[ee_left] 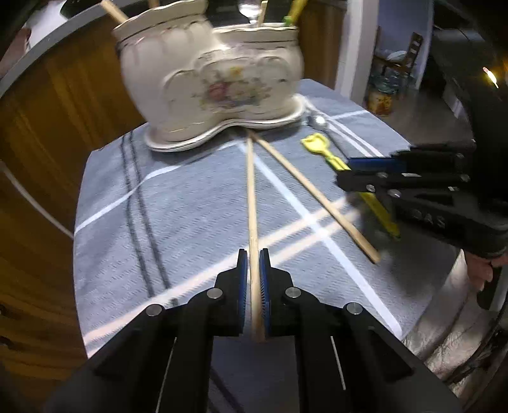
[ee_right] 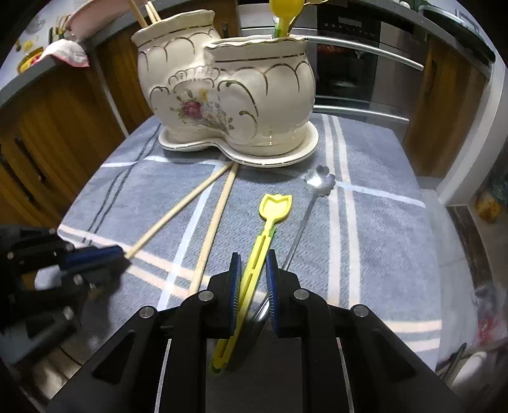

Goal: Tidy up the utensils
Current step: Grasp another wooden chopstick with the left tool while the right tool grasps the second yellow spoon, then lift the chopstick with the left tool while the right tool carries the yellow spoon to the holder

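Left gripper (ee_left: 253, 254): blue-padded fingers (ee_left: 243, 279) drawn close on either side of a wooden chopstick (ee_left: 251, 197), gripping its near end; the stick runs straight ahead and its far tip reaches the holder's base.

Right gripper (ee_right: 253, 257): fingers (ee_right: 272, 286) a little apart, straddling the handle of a yellow tulip-shaped plastic spoon (ee_right: 265, 232); the left pad appears to touch the handle, the right pad stands off it. Whether it is gripped cannot be told.

Second wooden chopstick (ee_left: 314, 193): lies loose on the cloth, just right of the held one, the far tips of both meeting at the holder.

Metal spoon with flower-shaped bowl (ee_right: 320, 181): lies just right of the yellow spoon, handle running back under the right gripper.

Grey-blue striped cloth (ee_right: 381, 228): covers the bench beneath all items.

Cream ceramic two-pot utensil holder (ee_right: 228, 95), gold trim and floral print, on a matching saucer: stands at the far end of the cloth. Left pot holds chopsticks (ee_right: 139, 14); right pot holds yellow plastic utensils (ee_right: 284, 12).
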A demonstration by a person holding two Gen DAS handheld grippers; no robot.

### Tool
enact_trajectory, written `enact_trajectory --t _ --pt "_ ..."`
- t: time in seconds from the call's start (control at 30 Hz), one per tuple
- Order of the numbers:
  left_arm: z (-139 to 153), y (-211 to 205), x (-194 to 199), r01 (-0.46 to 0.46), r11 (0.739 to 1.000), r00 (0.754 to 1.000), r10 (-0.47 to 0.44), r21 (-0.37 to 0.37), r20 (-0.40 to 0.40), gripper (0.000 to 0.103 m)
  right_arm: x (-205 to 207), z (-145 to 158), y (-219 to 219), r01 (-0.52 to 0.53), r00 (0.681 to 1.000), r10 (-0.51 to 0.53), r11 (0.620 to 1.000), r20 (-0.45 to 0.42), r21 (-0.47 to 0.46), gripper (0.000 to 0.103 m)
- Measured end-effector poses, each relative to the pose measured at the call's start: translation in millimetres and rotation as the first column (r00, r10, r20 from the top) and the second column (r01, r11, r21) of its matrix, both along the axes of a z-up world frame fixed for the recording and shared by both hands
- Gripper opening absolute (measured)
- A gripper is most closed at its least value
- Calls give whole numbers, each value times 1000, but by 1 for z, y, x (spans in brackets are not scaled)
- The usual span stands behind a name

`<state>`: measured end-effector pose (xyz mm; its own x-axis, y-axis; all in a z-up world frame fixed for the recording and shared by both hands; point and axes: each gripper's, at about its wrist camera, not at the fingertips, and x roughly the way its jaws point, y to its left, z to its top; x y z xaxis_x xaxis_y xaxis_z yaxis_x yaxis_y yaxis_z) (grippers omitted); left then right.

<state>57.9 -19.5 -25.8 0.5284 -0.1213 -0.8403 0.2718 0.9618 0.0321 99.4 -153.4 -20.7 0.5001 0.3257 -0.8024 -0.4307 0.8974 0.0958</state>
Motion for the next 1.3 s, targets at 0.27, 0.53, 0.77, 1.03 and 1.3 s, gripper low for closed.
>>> enact_trajectory --t 0.27,0.53,0.77,1.03,1.3 --pt "4 0 29 -16 999 1000 16 -32 2 10 7 1 6 3 1000 -3 999 2 -35 24" --pt "2 -16 53 11 1000 1000 -11 -21 -11 19 15 1 10 -13 1000 13 999 12 -45 24" --pt "-2 -19 62 46 999 999 -46 -8 -29 19 16 0 6 -50 999 51 998 18 -48 18" --pt "-1 -24 62 55 998 998 -55 28 -2 6 16 2 7 -44 999 45 998 18 -38 11" --pt "19 -9 32 92 996 991 -90 -20 98 6 3 30 -16 -25 996 16 995 90 99 11"
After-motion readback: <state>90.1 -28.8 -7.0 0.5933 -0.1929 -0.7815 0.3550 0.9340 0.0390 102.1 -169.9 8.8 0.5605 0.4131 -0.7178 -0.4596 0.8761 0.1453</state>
